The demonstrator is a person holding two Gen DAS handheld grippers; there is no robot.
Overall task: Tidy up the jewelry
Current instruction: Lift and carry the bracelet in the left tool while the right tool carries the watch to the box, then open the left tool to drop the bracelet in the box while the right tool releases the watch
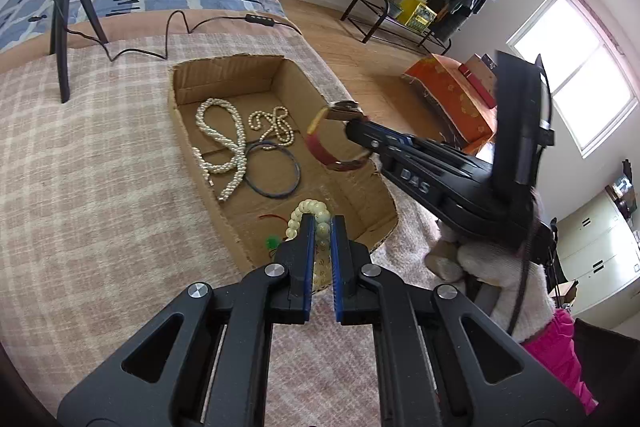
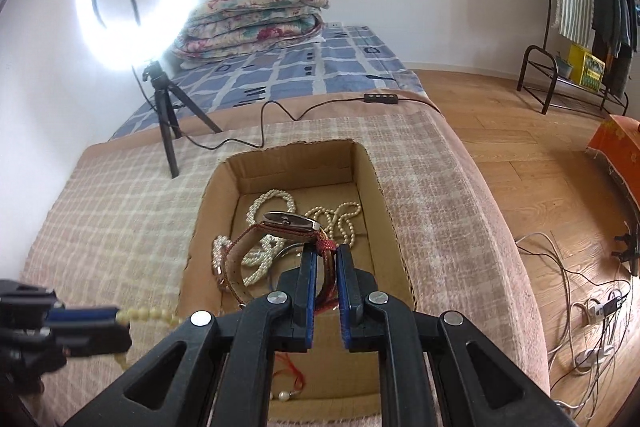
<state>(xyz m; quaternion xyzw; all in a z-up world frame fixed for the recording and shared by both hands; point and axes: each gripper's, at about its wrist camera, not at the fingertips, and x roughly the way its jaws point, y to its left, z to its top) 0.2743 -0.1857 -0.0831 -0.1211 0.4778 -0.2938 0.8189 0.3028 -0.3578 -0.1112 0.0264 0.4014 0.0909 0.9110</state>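
Observation:
A shallow cardboard box [image 1: 224,75] [image 2: 292,163] lies on a checked blanket. In it are a thick pearl rope [image 1: 228,143] [image 2: 260,211], a thin pearl string [image 1: 276,125] [image 2: 340,219] and a dark bangle [image 1: 274,171]. My left gripper [image 1: 321,223] is shut on a cream bead bracelet [image 1: 310,209] above the box's near end; the bracelet also shows in the right wrist view [image 2: 152,315]. My right gripper [image 2: 327,255] [image 1: 354,129] is shut on the red strap of a wristwatch [image 2: 290,223] [image 1: 328,139], held above the box.
A ring light on a black tripod [image 2: 166,103] [image 1: 64,27] stands on the blanket behind the box, its cable [image 2: 280,111] trailing right. A folded quilt [image 2: 256,23] lies on the bed. Orange box [image 1: 452,95], clothes rack [image 2: 576,67] and floor cables [image 2: 592,307] are to the right.

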